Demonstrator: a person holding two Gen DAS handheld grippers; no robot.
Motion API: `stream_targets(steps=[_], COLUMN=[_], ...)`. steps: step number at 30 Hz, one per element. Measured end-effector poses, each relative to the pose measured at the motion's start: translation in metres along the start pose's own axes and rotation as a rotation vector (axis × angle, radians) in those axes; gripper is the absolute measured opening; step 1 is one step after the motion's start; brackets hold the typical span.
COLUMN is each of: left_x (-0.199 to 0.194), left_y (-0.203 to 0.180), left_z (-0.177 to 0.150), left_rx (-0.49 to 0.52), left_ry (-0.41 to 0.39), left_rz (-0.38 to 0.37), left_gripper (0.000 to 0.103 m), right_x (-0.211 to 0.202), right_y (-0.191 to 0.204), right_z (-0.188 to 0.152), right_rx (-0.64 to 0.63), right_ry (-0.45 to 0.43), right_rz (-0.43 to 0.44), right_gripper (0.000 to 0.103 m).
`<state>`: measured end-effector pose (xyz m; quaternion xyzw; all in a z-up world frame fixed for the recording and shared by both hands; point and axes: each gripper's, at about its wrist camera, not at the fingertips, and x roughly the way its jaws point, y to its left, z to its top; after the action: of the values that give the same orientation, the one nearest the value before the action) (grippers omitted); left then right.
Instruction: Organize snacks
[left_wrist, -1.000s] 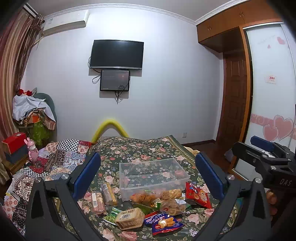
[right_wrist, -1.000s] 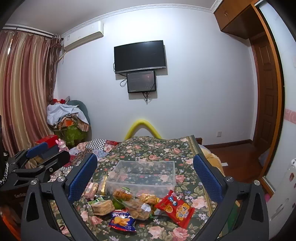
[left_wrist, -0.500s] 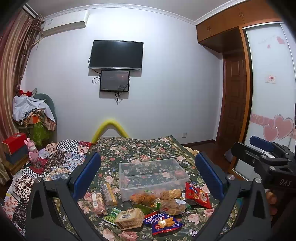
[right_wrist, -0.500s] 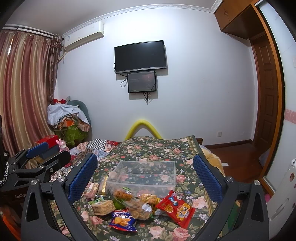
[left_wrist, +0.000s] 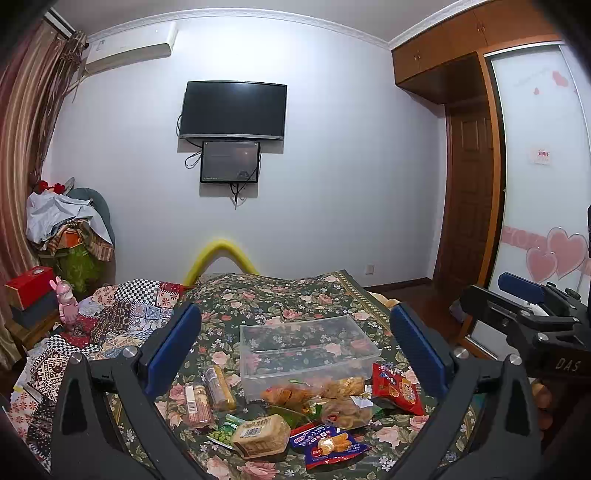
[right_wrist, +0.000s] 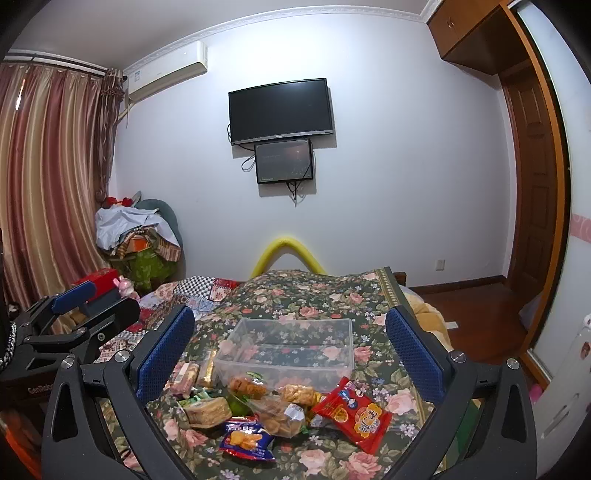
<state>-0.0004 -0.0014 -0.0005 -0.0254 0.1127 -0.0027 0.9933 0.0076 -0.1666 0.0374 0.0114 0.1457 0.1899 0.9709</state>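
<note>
Clear bin (left_wrist: 308, 354) empty on the flowered bedspread (right_wrist: 306, 291), snack packets heaped just in front of its near wall. Left gripper (left_wrist: 295, 350) and right gripper (right_wrist: 290, 350) both spread wide, holding nothing, raised above the heap. Red packet (right_wrist: 352, 413) by the bin's right corner, lying diagonally, probably nearer the right gripper.

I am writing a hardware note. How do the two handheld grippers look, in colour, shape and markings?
Both are black frames with triangular cut-outs and silver screws. The left gripper and right gripper carry long blue textured pads. The right gripper's body shows white "DAS" lettering.
</note>
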Motion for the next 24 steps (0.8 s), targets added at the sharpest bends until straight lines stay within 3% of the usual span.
stream_targets(steps=[10,18,24], left_x=[0.022,0.063,0.094], left_y=[0.008,0.021,0.037], left_z=[-0.016,-0.06,-0.098], left_rx=[0.016,0.072,0.045], left_ry=[0.077,0.276,0.428], left_rz=[-0.009,0.014,0.007], left_gripper=[0.103,0.103,0.103], right_x=[0.022,0.058,0.081], right_y=[-0.015,-0.05,-0.069], right_z=[-0.016,-0.05,-0.078], right_rx=[0.004,0.049,0.064], right_ry=[0.065,0.237,0.375], right_rz=[-0.022,-0.065,-0.098], right_gripper=[0.103,0.103,0.103])
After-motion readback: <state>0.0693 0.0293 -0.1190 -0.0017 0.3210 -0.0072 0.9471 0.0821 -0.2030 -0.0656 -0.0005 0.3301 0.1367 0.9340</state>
